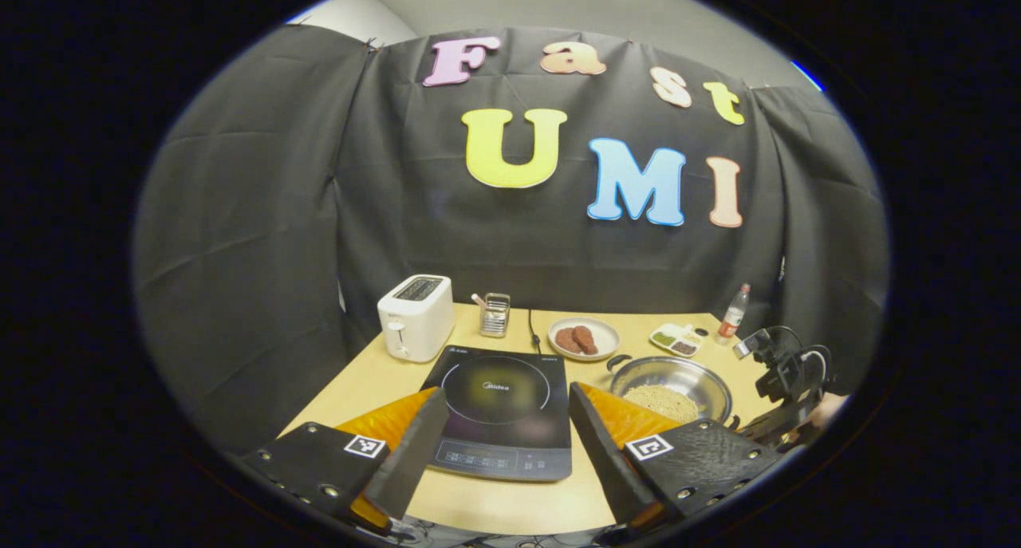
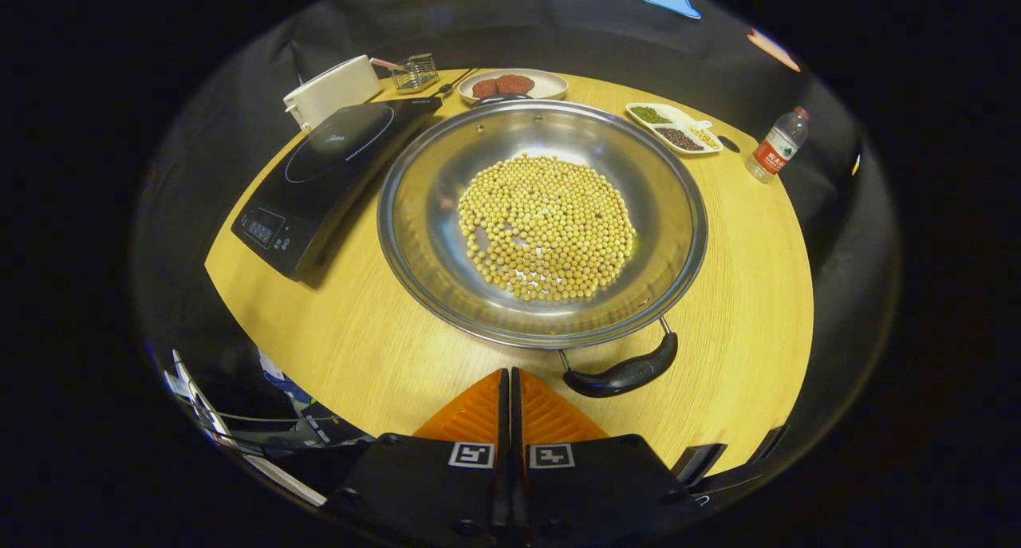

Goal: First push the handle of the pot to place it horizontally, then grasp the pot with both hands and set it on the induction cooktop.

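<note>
Step one, the handle push, is in hand. Pot (image 2: 542, 221) sits on the table (image 2: 343, 333) just right of the cooktop (image 2: 319, 181), holding a heap of beans (image 2: 546, 225). Its near handle (image 2: 622, 372) lies just ahead of my right gripper (image 2: 510, 388) and slightly to the right of it, apart from the fingers; the far handle (image 2: 498, 98) shows at the opposite rim. So the handles run near-to-far, not yet side to side.

My right fingers are pressed together with nothing between them, a blunt tip suited to nudging. My left gripper (image 1: 506, 428) hangs over the cooktop's front edge with fingers spread wide, holding nothing.

Next move, as I judge it: bring the right tip against the near handle and sweep it sideways so the pot turns in place. Keep the push low and slow, or the beans may shift.
</note>
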### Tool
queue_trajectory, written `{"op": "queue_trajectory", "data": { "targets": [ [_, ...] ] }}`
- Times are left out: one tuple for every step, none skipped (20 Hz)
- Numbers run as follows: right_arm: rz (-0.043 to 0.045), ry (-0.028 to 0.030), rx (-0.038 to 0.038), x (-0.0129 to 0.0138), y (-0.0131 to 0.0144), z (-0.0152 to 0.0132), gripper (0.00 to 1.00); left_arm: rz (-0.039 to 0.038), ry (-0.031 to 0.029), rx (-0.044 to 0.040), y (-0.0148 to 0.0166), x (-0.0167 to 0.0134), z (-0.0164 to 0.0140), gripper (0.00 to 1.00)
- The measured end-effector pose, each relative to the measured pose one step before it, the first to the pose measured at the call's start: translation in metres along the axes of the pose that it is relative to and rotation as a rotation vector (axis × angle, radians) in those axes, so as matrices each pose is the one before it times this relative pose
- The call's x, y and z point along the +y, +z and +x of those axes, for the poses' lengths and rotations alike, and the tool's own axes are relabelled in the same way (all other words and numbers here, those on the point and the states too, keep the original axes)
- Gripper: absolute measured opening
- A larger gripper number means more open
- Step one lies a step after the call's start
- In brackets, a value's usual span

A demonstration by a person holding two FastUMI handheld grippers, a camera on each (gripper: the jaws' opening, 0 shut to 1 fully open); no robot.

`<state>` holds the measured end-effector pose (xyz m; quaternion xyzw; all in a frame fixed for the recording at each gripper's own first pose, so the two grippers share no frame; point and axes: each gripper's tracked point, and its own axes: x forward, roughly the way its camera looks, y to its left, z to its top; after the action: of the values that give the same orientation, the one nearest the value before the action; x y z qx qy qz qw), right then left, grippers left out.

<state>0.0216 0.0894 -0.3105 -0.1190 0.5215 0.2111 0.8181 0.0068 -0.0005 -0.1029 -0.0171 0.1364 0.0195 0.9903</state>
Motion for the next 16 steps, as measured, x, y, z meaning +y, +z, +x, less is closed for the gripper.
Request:
{"op": "queue_trajectory", "data": {
  "targets": [
    [-0.00188,-0.00009,0.00108,-0.00046,-0.00111,0.00247,0.02,0.00135,0.00291,0.00197,0.00218,-0.00366,0.00167,0.93],
    [-0.00214,0.00321,0.004,-0.00097,-0.00027,0.00196,0.01,-0.00029,0.00163,0.00144,0.00012,-0.0034,0.00306,0.93],
    [-0.00193,0.00266,0.00286,-0.00027,-0.00173,0.00135,0.02,-0.00057,0.00116,0.00108,0.00133,-0.0043,0.00233,0.93],
    [-0.0029,0.00605,-0.00051,-0.00039,0.00053,0.00026,0.02,-0.00014,0.00035,0.00051,-0.00066,-0.00426,0.00108,0.93],
    [-0.00428,0.01175,-0.00542,0.00203,0.00086,0.00105,0.02,0.00074,-0.00001,0.00373,0.00231,-0.00429,0.0025,0.93],
    [-0.00643,0.015,-0.00862,0.00244,0.00249,0.00066,0.01,-0.0003,0.00053,-0.00047,0.00003,-0.00383,0.00017,0.93],
    [-0.00384,0.00421,-0.00464,-0.00078,-0.00021,0.0012,0.01,0.00089,-0.00036,-0.00357,0.00273,-0.00335,0.00093,0.93],
    [0.00122,0.00565,-0.00165,-0.00051,0.00153,0.00068,0.01,0.00326,0.00209,-0.0018,0.00103,-0.00358,0.00235,0.93],
    [0.00354,0.00147,-0.00048,-0.00229,0.00016,0.00137,0.02,0.00437,0.00278,-0.00268,0.00316,-0.00158,0.00124,0.93],
    [0.00476,-0.0017,0.00033,-0.00424,0.00182,0.00019,0.02,0.00366,0.00267,-0.00285,0.00123,-0.00324,0.00124,0.93],
    [0.01195,0.01083,-0.00377,-0.00011,0.00149,0.00011,0.02,0.00182,0.0012,-0.00023,0.00028,-0.00297,-0.00009,0.93],
    [0.01481,0.01166,-0.00696,-0.00038,0.00336,0.00053,0.02,0.00143,-0.00041,-0.00152,0.00057,-0.00238,0.00102,0.96],
    [0.01008,0.00777,-0.00746,-0.00092,0.00293,-0.0011,0.02,0.00243,0.0009,-0.00149,0.00145,-0.00294,0.00111,0.95],
    [-0.00109,-0.00155,-0.00334,-0.00362,0.00258,-0.00132,0.01,0.00242,0.00249,0.00101,-0.00122,-0.00191,0.00053,0.93],
    [-0.01023,-0.00784,-0.00246,-0.00401,-0.00007,-0.00024,0.02,0.0007,0.00293,0.00359,-0.0005,-0.002,0.00065,0.93],
    [-0.01144,-0.01111,0.00037,-0.00508,0.0,-0.00099,0.02,-0.00243,0.00117,0.00501,-0.00179,-0.00164,0.00155,0.93]
  ]
}}
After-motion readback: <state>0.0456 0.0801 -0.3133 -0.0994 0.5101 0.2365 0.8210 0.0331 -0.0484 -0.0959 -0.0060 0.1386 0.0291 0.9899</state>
